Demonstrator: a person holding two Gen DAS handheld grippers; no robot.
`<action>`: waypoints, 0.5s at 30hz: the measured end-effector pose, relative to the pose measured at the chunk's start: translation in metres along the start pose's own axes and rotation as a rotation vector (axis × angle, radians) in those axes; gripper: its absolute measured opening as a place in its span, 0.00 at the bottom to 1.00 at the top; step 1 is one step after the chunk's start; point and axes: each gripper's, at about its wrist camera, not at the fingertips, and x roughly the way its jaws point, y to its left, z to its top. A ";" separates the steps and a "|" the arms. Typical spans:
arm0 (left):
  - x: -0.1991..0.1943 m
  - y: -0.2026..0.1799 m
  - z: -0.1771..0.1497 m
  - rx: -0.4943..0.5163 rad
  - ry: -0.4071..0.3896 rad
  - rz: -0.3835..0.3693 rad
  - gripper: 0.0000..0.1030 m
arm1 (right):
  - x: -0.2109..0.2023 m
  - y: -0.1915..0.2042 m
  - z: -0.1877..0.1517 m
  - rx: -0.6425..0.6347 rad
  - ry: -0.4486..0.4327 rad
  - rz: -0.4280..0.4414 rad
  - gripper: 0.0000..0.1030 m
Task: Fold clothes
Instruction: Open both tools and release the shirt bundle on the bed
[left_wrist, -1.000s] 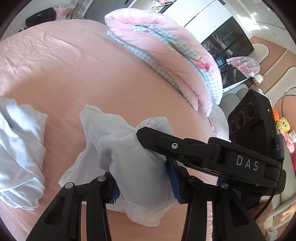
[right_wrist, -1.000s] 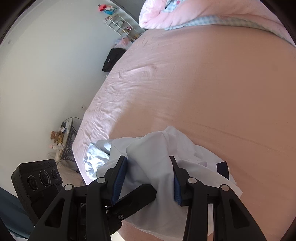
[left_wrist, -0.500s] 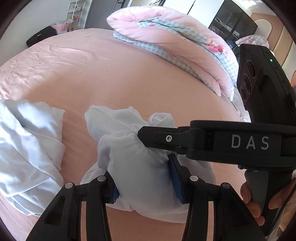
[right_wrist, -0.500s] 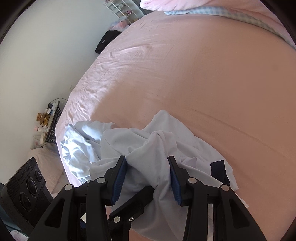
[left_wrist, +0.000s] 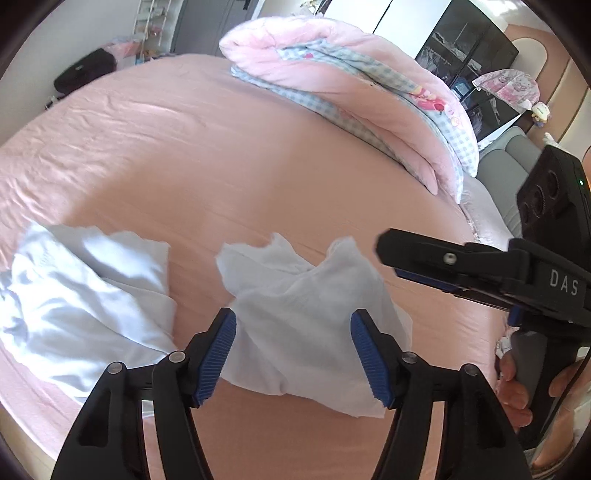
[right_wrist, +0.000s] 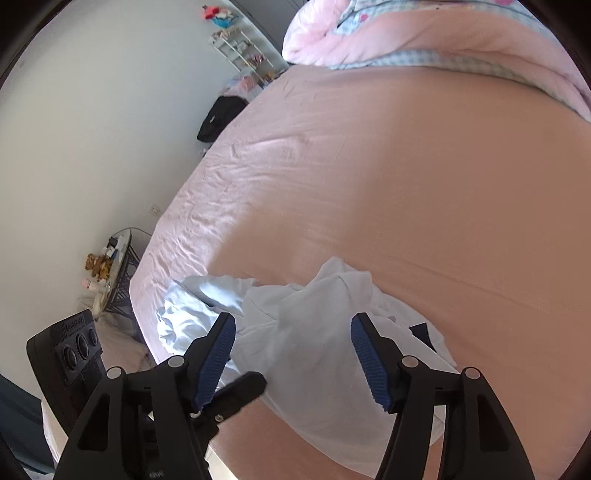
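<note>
My left gripper (left_wrist: 293, 352) and right gripper (right_wrist: 293, 354) both stand apart, holding nothing, over the crumpled white garment (left_wrist: 310, 314) lying loose on the pink bed (left_wrist: 221, 166). I judge I'm between grips, folding not begun. Next I must find an edge or corner and spread it flat, away from the pale blue garment (left_wrist: 74, 302) beside it.

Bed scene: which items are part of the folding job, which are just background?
Job:
white garment, crumpled, between the open left gripper fingers
pale blue garment, bunched beside it
right gripper, open over the white garment
pink bed sheet, the work surface

Background:
rolled pink quilt
black bag
wire shelf
side table with toys
</note>
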 end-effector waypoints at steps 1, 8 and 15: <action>-0.007 0.000 0.002 0.017 -0.022 0.034 0.64 | -0.009 0.000 -0.001 0.003 -0.021 -0.003 0.65; -0.028 -0.011 0.012 0.109 -0.088 0.098 0.69 | -0.038 -0.010 -0.006 0.033 -0.090 -0.046 0.67; 0.001 -0.024 0.013 0.118 0.024 0.042 0.70 | -0.038 -0.036 -0.026 0.080 -0.079 -0.094 0.67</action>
